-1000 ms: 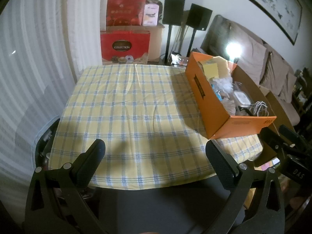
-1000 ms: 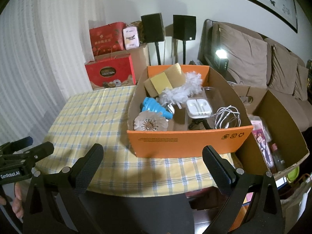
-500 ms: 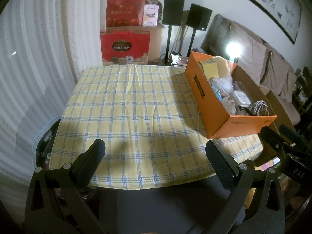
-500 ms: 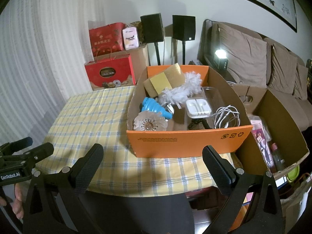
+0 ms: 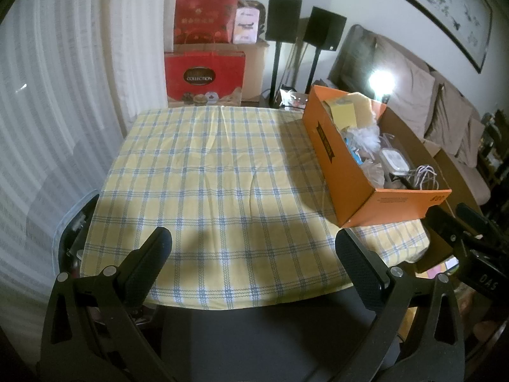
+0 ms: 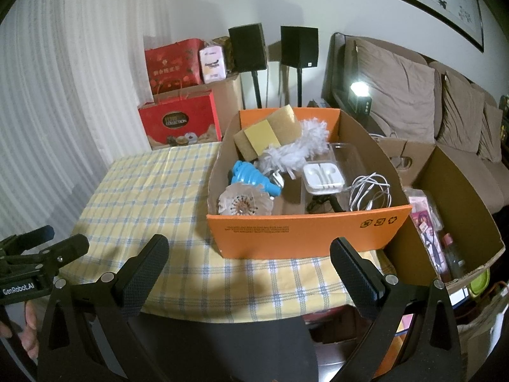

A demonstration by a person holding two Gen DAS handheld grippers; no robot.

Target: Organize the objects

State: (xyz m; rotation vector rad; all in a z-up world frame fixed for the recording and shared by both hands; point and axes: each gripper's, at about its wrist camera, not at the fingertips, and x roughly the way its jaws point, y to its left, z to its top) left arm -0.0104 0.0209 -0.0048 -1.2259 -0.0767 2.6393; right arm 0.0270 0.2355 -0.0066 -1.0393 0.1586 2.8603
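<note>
Two speakers (image 6: 247, 46), one orange box (image 6: 305, 232)

The yellow checked tablecloth (image 5: 206, 175) is lying bare across the left and middle of the table, leaving open room for either gripper to pass there. The orange box (image 6: 305, 232) is taking up the right side near the front edge, its open top crowded with a sponge (image 6: 270, 130), a white duster (image 6: 296, 152), an earphone case (image 6: 323, 175) and a coiled white cable (image 6: 370, 191). A large cardboard box (image 6: 461, 191) is standing just beside the table on the right, closing off that side.

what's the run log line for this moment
left gripper: open, empty | right gripper: open, empty | orange box: on table, full | phase: pre-grasp
</note>
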